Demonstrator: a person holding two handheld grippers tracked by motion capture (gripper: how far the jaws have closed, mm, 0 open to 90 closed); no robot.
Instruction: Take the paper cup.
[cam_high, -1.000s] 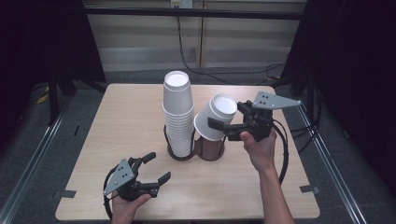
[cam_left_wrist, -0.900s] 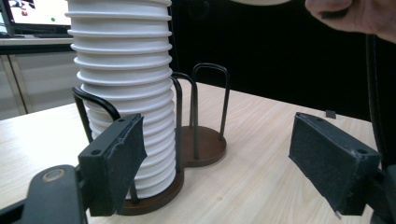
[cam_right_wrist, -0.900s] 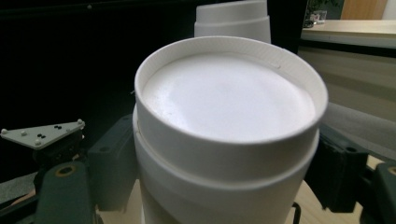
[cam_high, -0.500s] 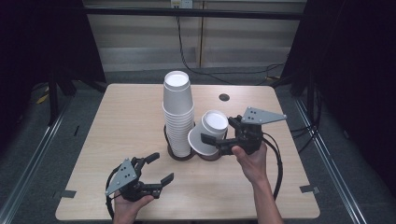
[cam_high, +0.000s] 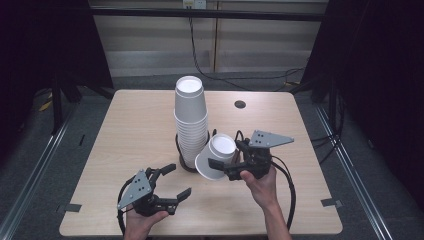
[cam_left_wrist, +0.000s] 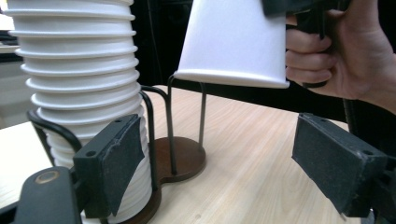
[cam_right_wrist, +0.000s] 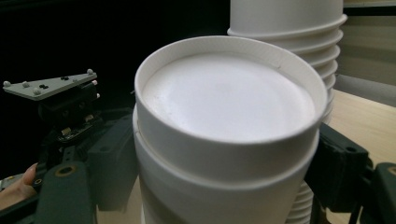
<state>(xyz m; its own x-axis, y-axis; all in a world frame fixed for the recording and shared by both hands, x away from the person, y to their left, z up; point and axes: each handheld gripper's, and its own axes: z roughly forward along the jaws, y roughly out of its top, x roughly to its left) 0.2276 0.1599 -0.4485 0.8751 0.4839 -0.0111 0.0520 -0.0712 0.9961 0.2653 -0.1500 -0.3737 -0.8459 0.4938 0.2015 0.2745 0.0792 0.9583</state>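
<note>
two plain white paper cups (cam_high: 216, 156), nested upside down with no writing, tilt in the right tool (cam_high: 220, 166), pinched, beside the tall white cup stack (cam_high: 190, 120) on the pale wooden worktop (cam_high: 125, 130). left tool (cam_high: 172, 182) view: just been opening, spread on nothing.

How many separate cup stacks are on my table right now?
2. The tall stack stands in the holder. The short stack is tilted beside it, clamped in the right gripper. Nested cups may be hidden.
</note>
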